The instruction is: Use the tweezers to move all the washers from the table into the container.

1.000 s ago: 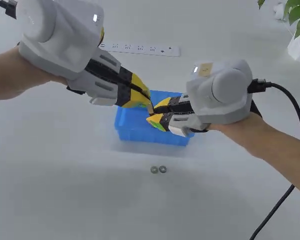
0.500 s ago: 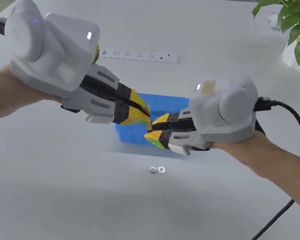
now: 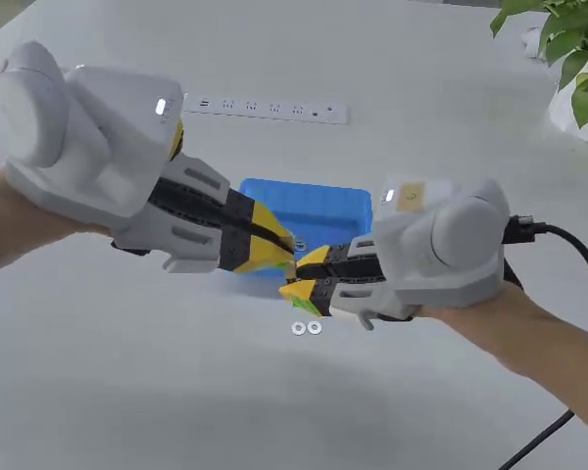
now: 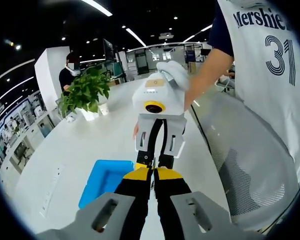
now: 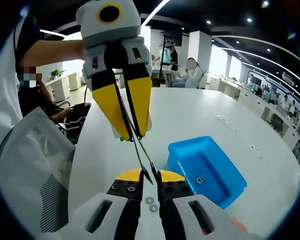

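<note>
Two small metal washers [image 3: 307, 328] lie side by side on the white table, just in front of the blue container [image 3: 323, 206]. In the right gripper view these washers [image 5: 151, 203] sit right under my jaws, and one more washer [image 5: 200, 179] lies inside the container [image 5: 217, 165]. My left gripper [image 3: 279, 245] is shut on thin black tweezers [image 5: 135, 145]. The tweezers' points run down between the jaws of my right gripper [image 3: 299, 274], which closes on them. Both grippers meet tip to tip a little above the two washers.
A white power strip [image 3: 265, 108] lies beyond the container. A potted plant [image 3: 568, 39] stands at the far right corner. A black cable [image 3: 568, 255] trails from the right gripper. A mesh chair [image 4: 255, 165] stands beside the table.
Both grippers, still tip to tip, have come off the container toward me and lower, now hanging just above the two washers. The head camera has shifted slightly.
</note>
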{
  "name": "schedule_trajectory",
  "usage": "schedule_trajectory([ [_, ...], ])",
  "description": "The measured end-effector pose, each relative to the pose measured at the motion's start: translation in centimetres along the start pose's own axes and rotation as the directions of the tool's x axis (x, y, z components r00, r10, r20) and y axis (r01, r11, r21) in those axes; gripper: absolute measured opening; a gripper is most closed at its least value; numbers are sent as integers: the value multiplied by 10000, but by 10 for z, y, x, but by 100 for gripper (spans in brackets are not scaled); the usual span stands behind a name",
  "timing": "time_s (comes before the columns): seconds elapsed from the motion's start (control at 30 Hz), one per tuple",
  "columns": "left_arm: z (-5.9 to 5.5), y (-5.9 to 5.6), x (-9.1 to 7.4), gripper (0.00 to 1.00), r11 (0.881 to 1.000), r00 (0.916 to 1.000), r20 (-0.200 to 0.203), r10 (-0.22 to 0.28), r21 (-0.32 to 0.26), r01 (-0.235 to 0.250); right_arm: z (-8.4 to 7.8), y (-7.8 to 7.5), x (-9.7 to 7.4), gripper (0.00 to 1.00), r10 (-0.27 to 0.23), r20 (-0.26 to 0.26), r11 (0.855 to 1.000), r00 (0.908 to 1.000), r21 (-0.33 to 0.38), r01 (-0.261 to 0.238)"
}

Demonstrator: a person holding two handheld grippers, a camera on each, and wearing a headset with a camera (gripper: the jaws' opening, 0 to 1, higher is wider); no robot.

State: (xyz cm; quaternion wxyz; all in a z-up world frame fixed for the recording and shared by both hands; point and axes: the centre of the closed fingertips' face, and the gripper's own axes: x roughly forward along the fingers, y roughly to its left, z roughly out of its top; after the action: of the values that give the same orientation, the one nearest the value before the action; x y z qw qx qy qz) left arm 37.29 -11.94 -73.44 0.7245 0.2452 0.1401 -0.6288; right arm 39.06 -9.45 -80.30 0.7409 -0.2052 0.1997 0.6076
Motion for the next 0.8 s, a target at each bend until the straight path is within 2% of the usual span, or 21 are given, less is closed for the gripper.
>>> schedule_trajectory([
  [0.47, -10, -15, 13, 6, 9989, 9993, -67, -366, -307, 364, -19, 14, 3, 12, 147, -177, 9992, 9997, 362, -141],
  [0.8, -18, -14, 23, 7, 9981, 9989, -96, -466, -419, 461, -31, 12, 6, 12, 152, -342, 9985, 9993, 538, -133],
])
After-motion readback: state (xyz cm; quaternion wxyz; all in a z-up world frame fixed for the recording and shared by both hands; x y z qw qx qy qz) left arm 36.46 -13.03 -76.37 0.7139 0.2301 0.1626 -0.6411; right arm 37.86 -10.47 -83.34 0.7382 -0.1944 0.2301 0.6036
